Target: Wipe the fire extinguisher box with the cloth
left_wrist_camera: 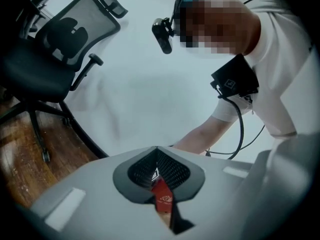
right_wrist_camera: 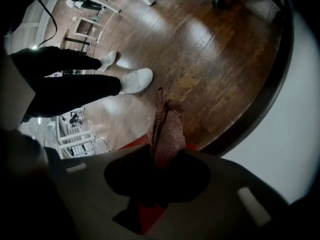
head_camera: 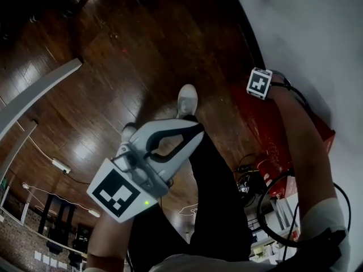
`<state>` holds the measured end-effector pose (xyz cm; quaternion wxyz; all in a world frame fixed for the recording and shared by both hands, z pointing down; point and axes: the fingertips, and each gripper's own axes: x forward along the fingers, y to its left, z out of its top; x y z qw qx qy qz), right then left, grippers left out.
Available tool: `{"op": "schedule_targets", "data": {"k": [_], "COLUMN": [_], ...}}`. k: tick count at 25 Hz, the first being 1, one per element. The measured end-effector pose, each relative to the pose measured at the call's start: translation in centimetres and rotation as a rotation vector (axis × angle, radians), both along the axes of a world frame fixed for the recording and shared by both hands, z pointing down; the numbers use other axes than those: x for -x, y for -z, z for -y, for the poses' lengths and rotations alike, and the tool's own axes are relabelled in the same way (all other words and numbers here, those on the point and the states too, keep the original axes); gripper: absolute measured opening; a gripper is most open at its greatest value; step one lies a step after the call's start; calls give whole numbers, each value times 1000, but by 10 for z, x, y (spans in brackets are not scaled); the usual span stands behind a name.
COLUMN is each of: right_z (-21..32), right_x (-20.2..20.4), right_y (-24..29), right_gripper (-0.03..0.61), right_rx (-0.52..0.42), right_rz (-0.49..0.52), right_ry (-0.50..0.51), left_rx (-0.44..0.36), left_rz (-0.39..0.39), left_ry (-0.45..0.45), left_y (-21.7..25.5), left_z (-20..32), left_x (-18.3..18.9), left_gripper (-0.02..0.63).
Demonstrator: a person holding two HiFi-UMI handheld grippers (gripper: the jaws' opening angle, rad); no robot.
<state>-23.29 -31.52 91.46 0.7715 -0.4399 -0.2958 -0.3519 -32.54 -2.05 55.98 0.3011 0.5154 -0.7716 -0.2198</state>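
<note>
Right gripper (right_wrist_camera: 162, 156): jaws clenched on the cloth (right_wrist_camera: 167, 129), a brownish woven fold that sticks out past the tips. A red surface shows just under the jaws in the right gripper view, and I take it to be the box.

Left gripper (head_camera: 193, 129): jaws closed tip to tip with nothing held. Only a sliver of red shows through the gap behind the tips. It is held up in front of the body, well apart from the box.

Box (head_camera: 260, 126): red, low on the floor (head_camera: 142, 50) and against the white wall (head_camera: 317, 27). The right arm reaches down to it, and the marker cube (head_camera: 259, 84) sits over its far end.

Shoes (right_wrist_camera: 135, 79) stand on the wood floor, beside the box. An office chair (left_wrist_camera: 55, 59) stands farther off.

Step in hand, as a judgement: wiping, or just about to start. The cloth is at the box, but no view shows whether it is pressing on the surface. Progress can't be read, since no dust or streaks are visible.

Next move calls for:
- lowering the cloth flat onto the red face;
- keeping the grip firm so the fold doesn't slip out;
- stroking along the box's length.

The left gripper could steady the box if it shifts.
</note>
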Motion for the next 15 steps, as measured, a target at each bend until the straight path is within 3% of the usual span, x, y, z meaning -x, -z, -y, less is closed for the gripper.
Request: {"op": "schedule_targets", "data": {"k": [3, 7, 11, 15], "right_z": [-32, -88, -103, -128], "right_x": [24, 104, 143, 121], "right_y": [7, 63, 178, 342], "right_gripper": [95, 95, 95, 97], "right_rx": [118, 329, 413, 491], "right_rz": [86, 382, 654, 1013], "right_ry": [-90, -258, -377, -618], "left_rx": [-7, -6, -8, -72], "left_rz": [22, 75, 188, 251], "left_ry": [3, -30, -102, -231], "left_y": [7, 34, 75, 136], "left_z": [-6, -24, -39, -77], "left_x": [-3, -12, -27, -41], "left_gripper": [-2, -2, -2, -2]}}
